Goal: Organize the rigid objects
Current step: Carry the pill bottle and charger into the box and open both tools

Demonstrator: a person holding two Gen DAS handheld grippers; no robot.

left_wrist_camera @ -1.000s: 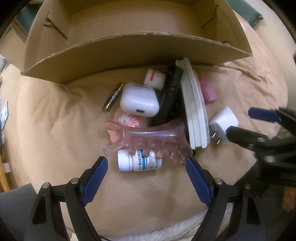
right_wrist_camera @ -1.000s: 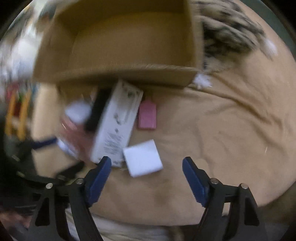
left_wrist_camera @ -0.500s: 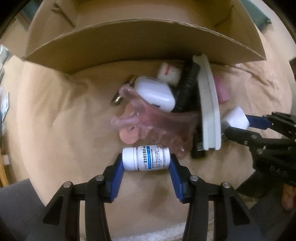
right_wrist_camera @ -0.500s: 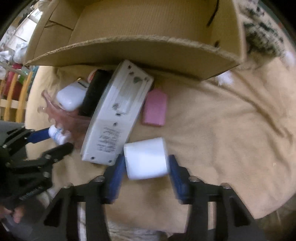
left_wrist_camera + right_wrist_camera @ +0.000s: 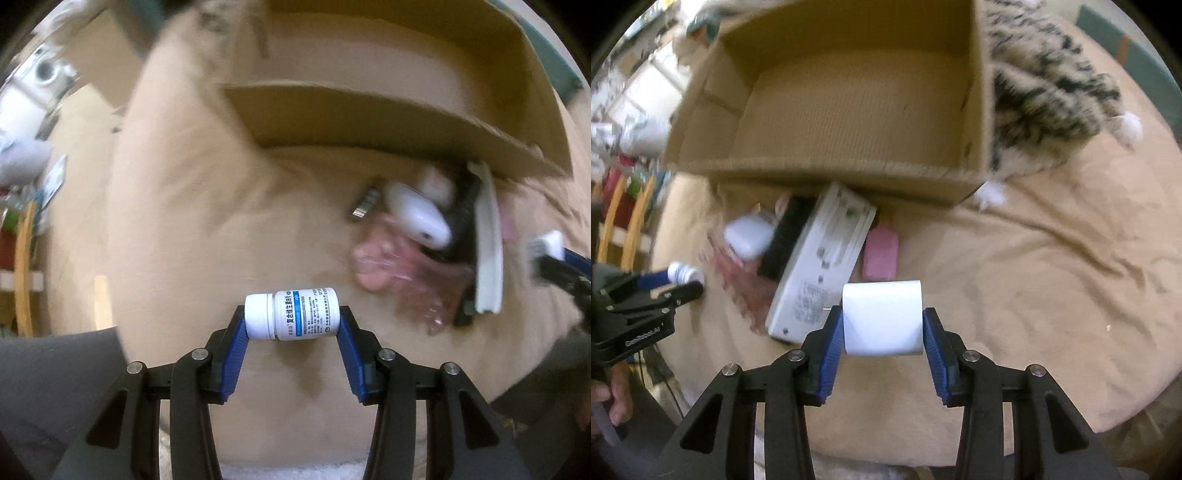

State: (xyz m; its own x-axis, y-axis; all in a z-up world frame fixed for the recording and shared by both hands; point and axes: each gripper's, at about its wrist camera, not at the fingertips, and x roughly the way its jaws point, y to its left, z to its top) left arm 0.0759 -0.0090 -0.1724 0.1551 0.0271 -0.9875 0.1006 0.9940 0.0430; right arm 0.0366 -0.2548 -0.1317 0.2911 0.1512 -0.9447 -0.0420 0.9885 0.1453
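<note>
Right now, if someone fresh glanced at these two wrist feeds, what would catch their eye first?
Each gripper grips something: the left gripper clamps a small white pill bottle with a blue-striped label end to end, and the right gripper clamps a white block-shaped charger plug. Beyond them sits a big open brown cardboard box, apparently empty, with a clutter of small items against its near wall.

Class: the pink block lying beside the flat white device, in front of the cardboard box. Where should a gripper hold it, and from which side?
Grip the pink block across its short width, coming from above. It lies flat on the beige cloth, its left edge close against the white device, so that pad probably needs sliding in carefully.
</note>
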